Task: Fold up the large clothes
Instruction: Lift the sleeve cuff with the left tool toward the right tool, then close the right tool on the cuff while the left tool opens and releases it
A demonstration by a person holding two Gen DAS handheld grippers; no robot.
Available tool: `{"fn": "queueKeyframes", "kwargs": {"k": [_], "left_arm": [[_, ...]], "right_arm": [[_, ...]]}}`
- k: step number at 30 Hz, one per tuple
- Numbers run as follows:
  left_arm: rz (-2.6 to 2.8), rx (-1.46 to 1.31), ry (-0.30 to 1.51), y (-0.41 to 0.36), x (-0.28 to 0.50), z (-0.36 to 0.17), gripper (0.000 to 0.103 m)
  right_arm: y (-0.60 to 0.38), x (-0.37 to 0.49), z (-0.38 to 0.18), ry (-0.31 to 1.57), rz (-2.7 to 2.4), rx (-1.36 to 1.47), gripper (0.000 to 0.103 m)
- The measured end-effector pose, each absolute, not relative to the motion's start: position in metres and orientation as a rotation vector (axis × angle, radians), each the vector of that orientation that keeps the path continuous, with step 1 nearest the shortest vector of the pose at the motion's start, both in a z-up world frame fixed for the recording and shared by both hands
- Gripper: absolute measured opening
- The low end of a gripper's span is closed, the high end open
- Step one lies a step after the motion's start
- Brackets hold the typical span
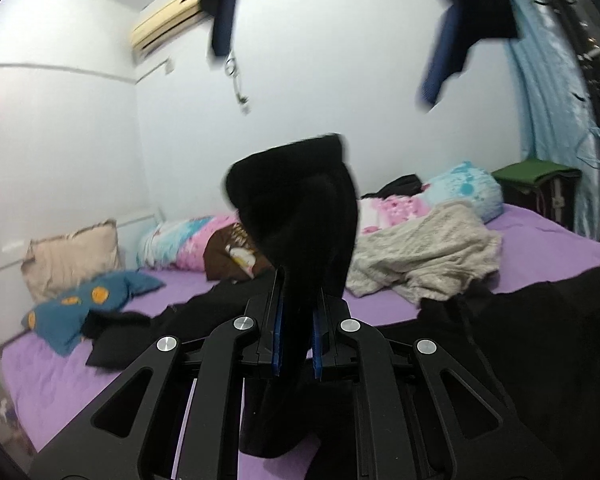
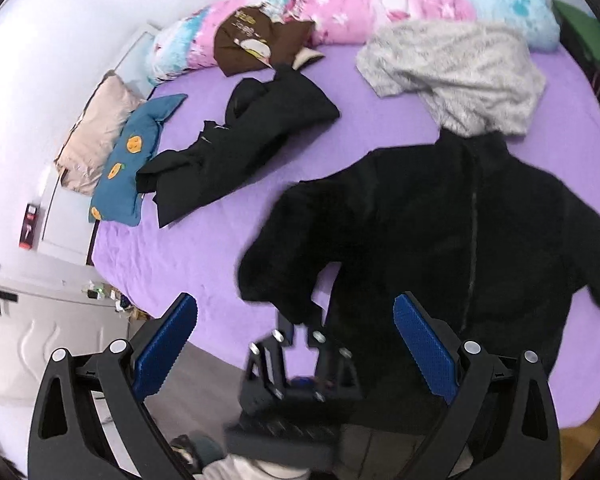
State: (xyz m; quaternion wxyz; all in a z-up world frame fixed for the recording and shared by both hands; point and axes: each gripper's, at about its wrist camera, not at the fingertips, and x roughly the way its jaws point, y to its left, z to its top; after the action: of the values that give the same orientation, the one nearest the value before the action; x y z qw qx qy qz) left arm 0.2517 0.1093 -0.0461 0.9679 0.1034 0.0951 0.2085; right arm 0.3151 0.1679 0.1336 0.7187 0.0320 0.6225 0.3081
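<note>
A large black fleece jacket (image 2: 440, 216) lies spread on the purple bed (image 2: 204, 240), zipper up, collar toward the far side. My left gripper (image 1: 298, 300) is shut on the jacket's left sleeve (image 1: 300, 208) and holds it lifted above the bed; the sleeve end stands up past the fingers. In the right wrist view the left gripper (image 2: 302, 330) shows below the raised sleeve (image 2: 284, 272) at the bed's near edge. My right gripper (image 2: 296, 312) is open and empty, hovering above the near edge, with blue pads (image 2: 424, 348) wide apart.
A second black garment (image 2: 240, 136) lies crumpled to the left. A grey knit blanket (image 2: 456, 72) lies beyond the jacket's collar. Pink and blue bedding (image 2: 340, 4), a brown cushion (image 2: 256, 40), a blue pillow (image 2: 136, 160) and a beige pillow (image 2: 96, 132) line the far side. Clothes hang overhead (image 1: 468, 40).
</note>
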Motion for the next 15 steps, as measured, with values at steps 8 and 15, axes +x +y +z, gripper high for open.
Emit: {"fn": "queueKeyframes", "kwargs": {"k": [8, 15], "left_arm": [[0.357, 0.327, 0.134, 0.065, 0.243, -0.051, 0.009], [0.293, 0.425, 0.109, 0.029, 0.242, -0.062, 0.009]], "right_arm": [[0.135, 0.355, 0.066, 1.573, 0.537, 0.291, 0.097], [0.108, 0.366, 0.041, 1.597, 0.515, 0.26, 0.041]]}}
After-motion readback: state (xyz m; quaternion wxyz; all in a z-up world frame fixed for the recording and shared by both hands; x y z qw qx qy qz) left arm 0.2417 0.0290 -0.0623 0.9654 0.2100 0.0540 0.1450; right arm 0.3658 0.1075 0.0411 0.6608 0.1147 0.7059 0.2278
